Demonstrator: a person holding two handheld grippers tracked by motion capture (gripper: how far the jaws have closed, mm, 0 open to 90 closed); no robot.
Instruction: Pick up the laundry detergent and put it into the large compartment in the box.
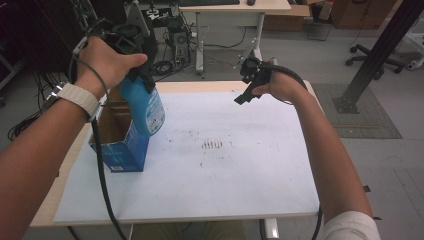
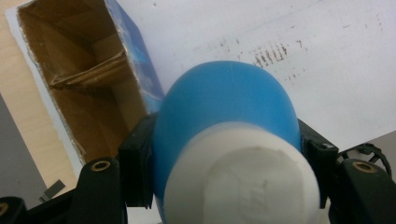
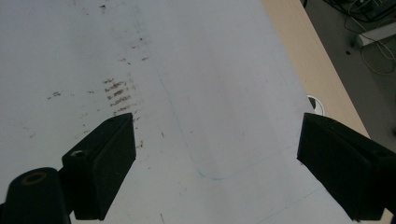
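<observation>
Holding the blue bottle (image 1: 145, 107) by its upper body near the white cap (image 2: 243, 179), the left tongs (image 1: 140, 75) grip it firmly, tilted, its bottom hanging just over the open cardboard box (image 1: 117, 142) at the left of the desk (image 1: 225, 170). Judging by this, the bottle should travel straight and clear of the box's rim, grip unchanged. The right tongs (image 3: 215, 163) hang open and empty above the white sheet (image 3: 196, 70), well apart, free to steady the box if it tips

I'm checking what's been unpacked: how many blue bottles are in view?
1: the blue bottle, clamped in the left gripper above the open box. More may be hidden inside the box; part of its interior can't be seen.
</observation>
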